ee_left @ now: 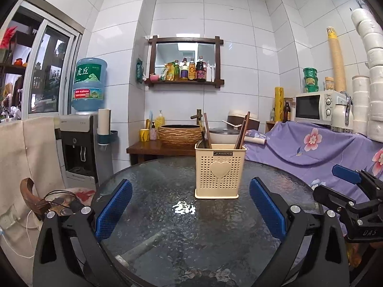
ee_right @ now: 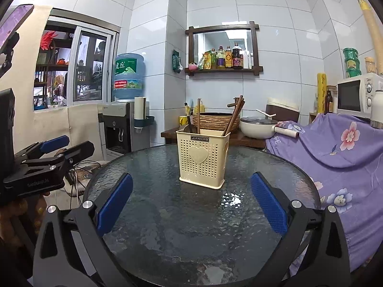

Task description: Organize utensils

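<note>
Cream perforated holder [ee_left: 219, 170] is seen at frame centre on the glass table [ee_left: 153, 191], utensils [ee_left: 241, 131] standing inside. Left gripper [ee_left: 190, 206] and right gripper [ee_right: 191, 203] are held wide apart, empty. Utensils are judged light, stiff, thin and slippery; handles are best pinched near the exposed tops.

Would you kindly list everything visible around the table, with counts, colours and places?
Utensil holder: one, cream, on the table.
Utensils: several, brown, upright in the holder.
Table: one, dark glass, round.
Water bottle: one, blue, on the dispenser, left.
Microwave: one, white, right.
Floral cloth: one, purple, right.
Pot: one, white, behind the table.
Left gripper: open, empty.
Right gripper: open, empty.
</note>
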Available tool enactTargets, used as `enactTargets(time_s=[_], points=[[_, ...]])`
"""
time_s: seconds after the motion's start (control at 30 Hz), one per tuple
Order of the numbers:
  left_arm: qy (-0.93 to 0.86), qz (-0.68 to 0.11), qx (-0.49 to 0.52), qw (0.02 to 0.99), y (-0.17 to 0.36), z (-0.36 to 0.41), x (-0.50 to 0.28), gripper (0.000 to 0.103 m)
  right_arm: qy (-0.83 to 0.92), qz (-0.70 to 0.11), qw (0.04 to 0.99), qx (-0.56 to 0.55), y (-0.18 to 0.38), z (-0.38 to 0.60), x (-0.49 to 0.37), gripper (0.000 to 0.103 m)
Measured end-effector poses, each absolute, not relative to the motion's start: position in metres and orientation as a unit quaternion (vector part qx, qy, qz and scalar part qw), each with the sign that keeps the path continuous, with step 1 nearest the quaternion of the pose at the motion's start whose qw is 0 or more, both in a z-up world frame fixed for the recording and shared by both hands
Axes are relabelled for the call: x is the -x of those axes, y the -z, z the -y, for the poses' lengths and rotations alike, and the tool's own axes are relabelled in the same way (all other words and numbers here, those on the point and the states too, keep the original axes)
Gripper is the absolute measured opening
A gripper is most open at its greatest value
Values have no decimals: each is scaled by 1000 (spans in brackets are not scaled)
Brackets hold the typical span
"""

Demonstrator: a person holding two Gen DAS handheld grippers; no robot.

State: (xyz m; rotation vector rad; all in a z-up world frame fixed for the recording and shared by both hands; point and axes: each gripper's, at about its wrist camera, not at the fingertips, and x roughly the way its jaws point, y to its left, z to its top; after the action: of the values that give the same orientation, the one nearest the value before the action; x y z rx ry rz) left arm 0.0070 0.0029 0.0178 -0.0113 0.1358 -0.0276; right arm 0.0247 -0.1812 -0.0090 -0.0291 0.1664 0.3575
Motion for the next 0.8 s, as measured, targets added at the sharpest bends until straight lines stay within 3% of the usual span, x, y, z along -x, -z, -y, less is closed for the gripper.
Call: enactTargets(time_s=[0.8], points=[[13,-76,11,997,-18,3,-4,96,-177,-92,980,13,8,180,-29,97]])
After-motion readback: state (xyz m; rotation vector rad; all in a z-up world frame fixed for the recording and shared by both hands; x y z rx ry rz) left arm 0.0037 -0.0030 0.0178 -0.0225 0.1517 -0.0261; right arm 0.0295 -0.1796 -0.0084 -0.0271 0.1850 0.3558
